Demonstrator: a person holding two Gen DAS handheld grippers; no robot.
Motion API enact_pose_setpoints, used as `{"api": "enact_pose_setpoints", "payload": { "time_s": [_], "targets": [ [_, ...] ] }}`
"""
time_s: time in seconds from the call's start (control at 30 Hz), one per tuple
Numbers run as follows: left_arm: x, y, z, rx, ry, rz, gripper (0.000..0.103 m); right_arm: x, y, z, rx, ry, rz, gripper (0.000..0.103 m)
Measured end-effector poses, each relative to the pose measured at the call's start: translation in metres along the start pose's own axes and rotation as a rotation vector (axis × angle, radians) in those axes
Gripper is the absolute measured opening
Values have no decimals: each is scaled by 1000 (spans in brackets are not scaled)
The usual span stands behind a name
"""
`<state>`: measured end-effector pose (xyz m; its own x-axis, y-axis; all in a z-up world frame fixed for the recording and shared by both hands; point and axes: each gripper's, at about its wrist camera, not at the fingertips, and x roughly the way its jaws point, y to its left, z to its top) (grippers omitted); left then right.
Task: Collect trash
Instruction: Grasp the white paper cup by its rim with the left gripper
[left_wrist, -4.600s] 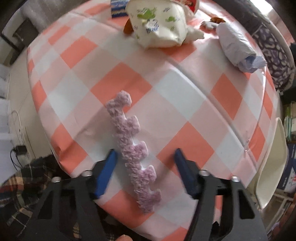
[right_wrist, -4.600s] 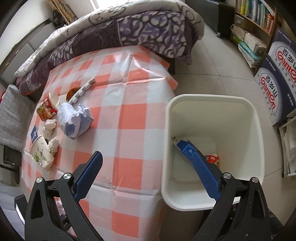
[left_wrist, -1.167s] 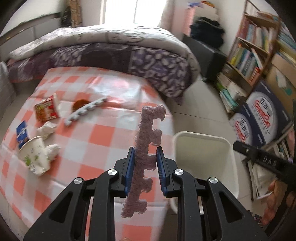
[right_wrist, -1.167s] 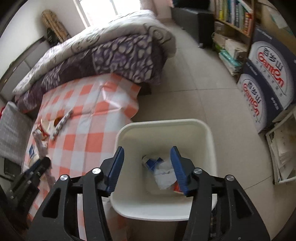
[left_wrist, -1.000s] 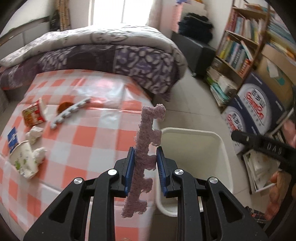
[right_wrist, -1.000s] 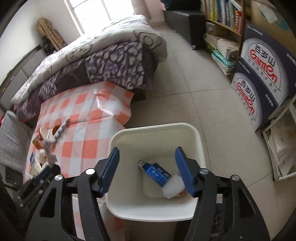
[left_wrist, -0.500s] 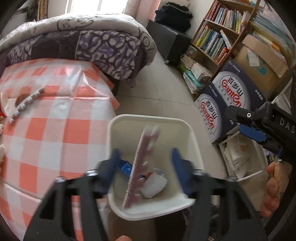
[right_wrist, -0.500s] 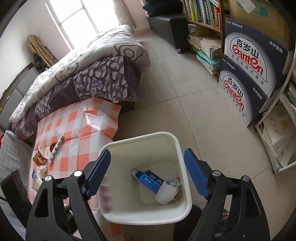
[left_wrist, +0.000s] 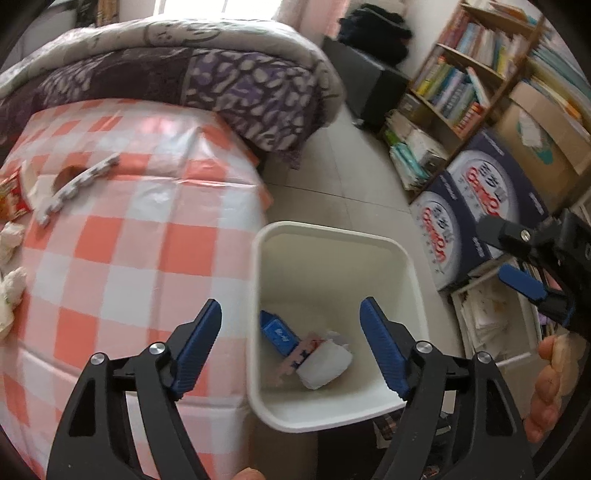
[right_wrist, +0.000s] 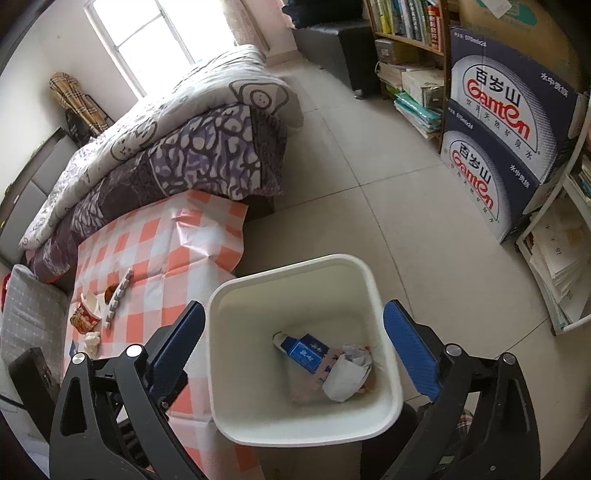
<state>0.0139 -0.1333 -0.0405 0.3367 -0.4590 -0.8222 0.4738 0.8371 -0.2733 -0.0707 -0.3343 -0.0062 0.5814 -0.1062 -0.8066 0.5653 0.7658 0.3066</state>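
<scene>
My left gripper (left_wrist: 290, 310) hangs over the white bin (left_wrist: 325, 230), its jaws opening with nothing between them. The pink foam strip (left_wrist: 291, 363) lies at the bottom of the bin beside a blue carton (left_wrist: 279, 332) and crumpled white paper (left_wrist: 327, 363). My right gripper (right_wrist: 293, 308) also hovers above the bin (right_wrist: 295, 264), jaws opening and empty. On the checked table (left_wrist: 122, 258) lie a grey foam strip (left_wrist: 77, 184), a red packet (left_wrist: 9, 195) and crumpled tissues (left_wrist: 11, 236).
A bed with a purple quilt (right_wrist: 177, 147) borders the table's far side. Stacked blue water boxes (right_wrist: 498, 147) and a bookshelf (left_wrist: 472, 85) stand to the right on the tiled floor (right_wrist: 351, 184). A person's hand (left_wrist: 550, 376) is at the right edge.
The left gripper swung from the table to above the bin and opened; the pink strip fell into the bin. The right gripper's jaws widened.
</scene>
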Motion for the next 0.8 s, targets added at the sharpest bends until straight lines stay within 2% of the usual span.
{"api": "enact_pose_setpoints", "payload": {
  "time_s": [0.13, 0.33, 0.47, 0.6, 0.7, 0.8],
  "targets": [
    [-7, 30, 4, -69, -1, 82, 78, 7, 17, -5, -24, 26, 10, 94],
    [-30, 93, 12, -206, -7, 277, 83, 18, 44, -14, -64, 67, 27, 94],
    [-49, 151, 9, -340, -19, 454, 87, 26, 63, -21, -88, 94, 38, 94],
    [-61, 210, 1, -509, -13, 576, 90, 33, 79, -28, -120, 114, 44, 94],
    [-64, 251, -6, -629, 1, 615, 90, 37, 87, -32, -142, 124, 40, 94],
    [-58, 283, -13, -733, 21, 575, 90, 41, 91, -37, -158, 136, 35, 94]
  ]
}}
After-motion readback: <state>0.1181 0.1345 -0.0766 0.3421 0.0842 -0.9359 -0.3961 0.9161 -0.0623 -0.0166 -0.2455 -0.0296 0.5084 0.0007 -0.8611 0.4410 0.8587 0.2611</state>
